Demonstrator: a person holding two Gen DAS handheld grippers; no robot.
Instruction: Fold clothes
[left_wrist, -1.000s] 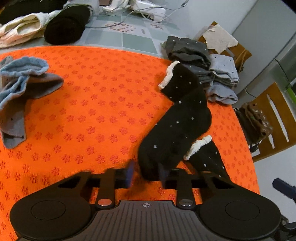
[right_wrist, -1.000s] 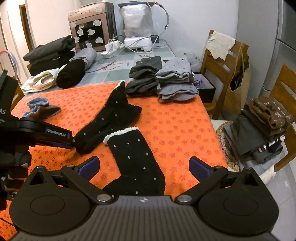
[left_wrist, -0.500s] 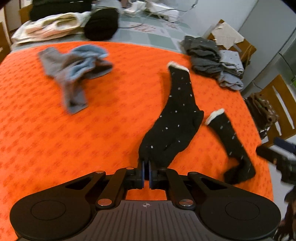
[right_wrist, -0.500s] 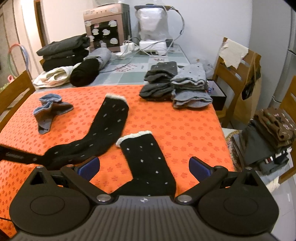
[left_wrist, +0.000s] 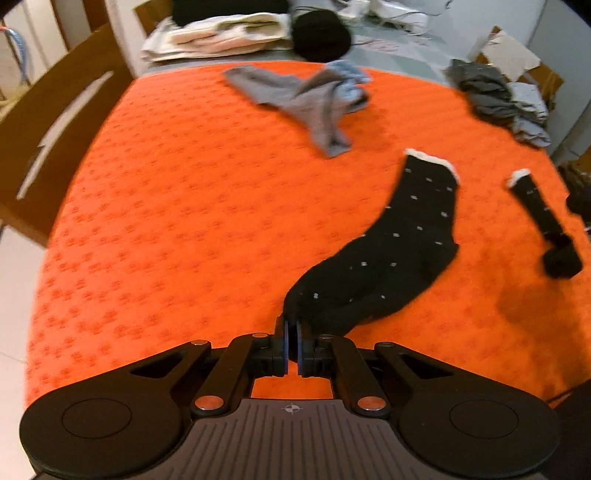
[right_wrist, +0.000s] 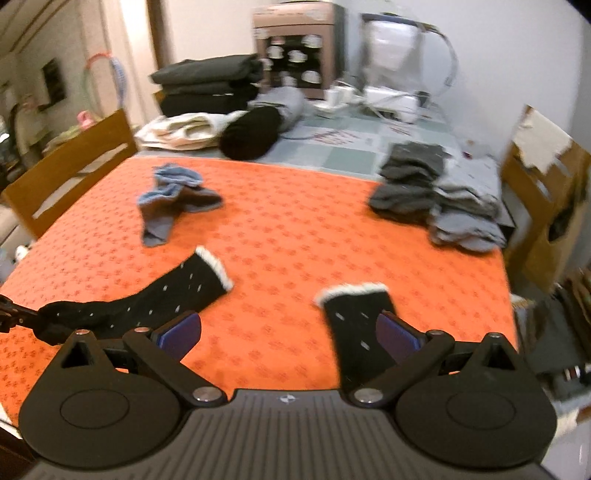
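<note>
A black dotted sock (left_wrist: 399, 251) with a white cuff lies stretched across the orange mat (left_wrist: 177, 229). My left gripper (left_wrist: 293, 339) is shut on its toe. In the right wrist view the same sock (right_wrist: 147, 302) runs left to the left gripper (right_wrist: 11, 317) at the frame's edge. Its matching sock (right_wrist: 354, 325) lies flat near the mat's front edge, just inside the right finger pad (right_wrist: 399, 334) of my right gripper (right_wrist: 290, 332). That gripper is wide open and holds nothing. From the left wrist the matching sock (left_wrist: 543, 218) shows at the far right.
Crumpled grey-blue socks (right_wrist: 173, 203) lie at the mat's back left. Folded grey socks (right_wrist: 436, 195) are stacked at the back right. Folded clothes (right_wrist: 207, 85), a black roll (right_wrist: 251, 131), cables and appliances sit behind. Wooden chairs (right_wrist: 66, 166) flank the table.
The left gripper closed on the sock's toe and pulled it left, away from its match, stretching it out. The right gripper shifted, so the matching sock now sits by its right finger.
</note>
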